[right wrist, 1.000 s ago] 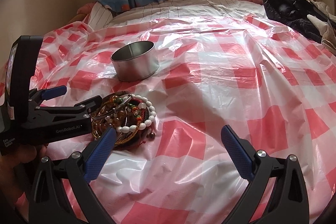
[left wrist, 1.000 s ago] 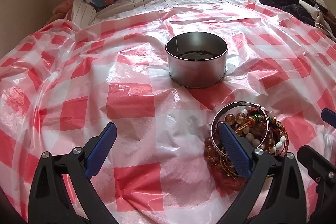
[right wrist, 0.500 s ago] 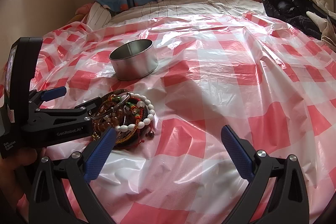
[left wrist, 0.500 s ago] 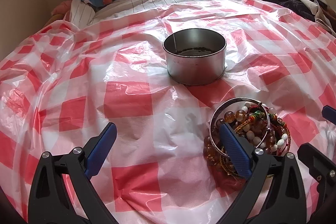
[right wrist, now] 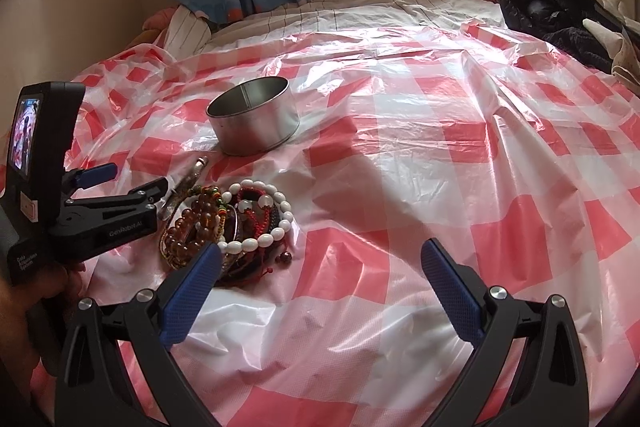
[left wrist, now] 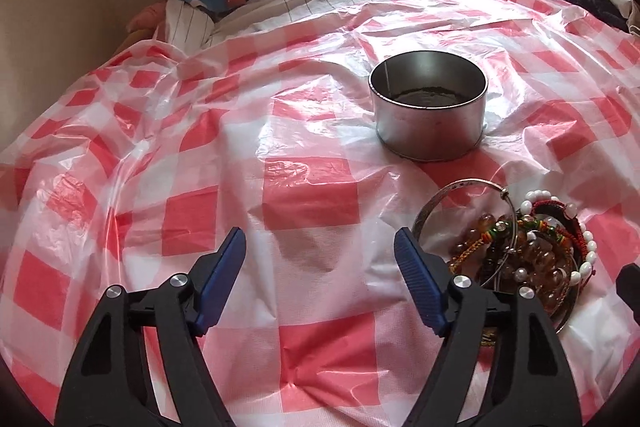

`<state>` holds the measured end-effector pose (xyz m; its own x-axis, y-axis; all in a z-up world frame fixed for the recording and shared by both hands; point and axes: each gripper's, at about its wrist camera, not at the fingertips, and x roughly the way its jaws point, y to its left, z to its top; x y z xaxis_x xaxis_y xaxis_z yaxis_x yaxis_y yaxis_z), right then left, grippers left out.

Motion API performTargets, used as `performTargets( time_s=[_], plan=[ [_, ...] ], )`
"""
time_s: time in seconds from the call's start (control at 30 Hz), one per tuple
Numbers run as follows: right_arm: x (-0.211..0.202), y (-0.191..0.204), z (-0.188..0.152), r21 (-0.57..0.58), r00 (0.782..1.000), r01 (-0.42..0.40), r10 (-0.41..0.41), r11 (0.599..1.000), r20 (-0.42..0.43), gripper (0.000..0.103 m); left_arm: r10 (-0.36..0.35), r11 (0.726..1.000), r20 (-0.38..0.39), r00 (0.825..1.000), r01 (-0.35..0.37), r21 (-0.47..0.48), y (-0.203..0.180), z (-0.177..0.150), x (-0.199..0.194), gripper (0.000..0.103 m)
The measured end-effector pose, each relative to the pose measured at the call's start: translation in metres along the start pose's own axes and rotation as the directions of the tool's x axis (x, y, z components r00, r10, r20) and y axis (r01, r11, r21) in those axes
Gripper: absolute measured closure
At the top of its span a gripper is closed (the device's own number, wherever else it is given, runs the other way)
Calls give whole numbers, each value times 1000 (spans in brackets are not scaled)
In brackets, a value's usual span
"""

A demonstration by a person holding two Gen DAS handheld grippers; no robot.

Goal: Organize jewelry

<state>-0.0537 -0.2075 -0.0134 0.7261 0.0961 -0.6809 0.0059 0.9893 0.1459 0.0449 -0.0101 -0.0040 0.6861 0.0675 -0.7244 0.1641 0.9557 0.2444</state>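
Left gripper slides off the bracelets; nothing picked yet

The left gripper [left wrist: 320,267] has shifted left of the bracelet pile [left wrist: 520,247], fingers spread, so the silver bangle [left wrist: 460,199] lies exposed near the empty metal tin [left wrist: 430,107] on the checked sheet [left wrist: 200,187]. The right gripper [right wrist: 320,287] hangs spread, near the pile's right. Its neighbour's body reads "GenRobot.AI" and "Data Acquisition System".

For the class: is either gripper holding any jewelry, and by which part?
Nothing is held. The left gripper and right gripper are open, beside the bracelet pile.
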Motion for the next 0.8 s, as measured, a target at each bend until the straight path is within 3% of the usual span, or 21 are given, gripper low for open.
performTargets(
  time_s=[0.1, 0.23, 0.33, 0.53, 0.7, 0.8],
  plan=[
    [-1, 1, 0, -5, 1000, -6, 6, 1000, 5, 7, -121, 993, 24, 992, 121, -9, -4, 2, -1, 31],
    [0, 5, 0, -26, 1000, -10, 10, 1000, 4, 7, -155, 988, 3, 988, 155, 16, -18, 0, 6, 33],
    [-1, 6, 0, -28, 1000, -14, 14, 1000, 7, 7, -204, 979, -2, 979, 204, -30, -15, -1, 9, 34],
    [-7, 18, 2, -78, 998, -63, 65, 995, 25, 7, -351, 931, -12, 936, 347, -113, -5, -3, 19, 64],
    [-5, 37, 11, -184, 995, -87, 93, 979, 23, 8, -362, 928, -22, 932, 358, -107, -8, -3, 21, 72],
    [4, 44, 21, -229, 993, -111, 114, 967, -1, 25, -357, 930, -24, 934, 353, -99, -9, -2, 20, 79]
  ],
)
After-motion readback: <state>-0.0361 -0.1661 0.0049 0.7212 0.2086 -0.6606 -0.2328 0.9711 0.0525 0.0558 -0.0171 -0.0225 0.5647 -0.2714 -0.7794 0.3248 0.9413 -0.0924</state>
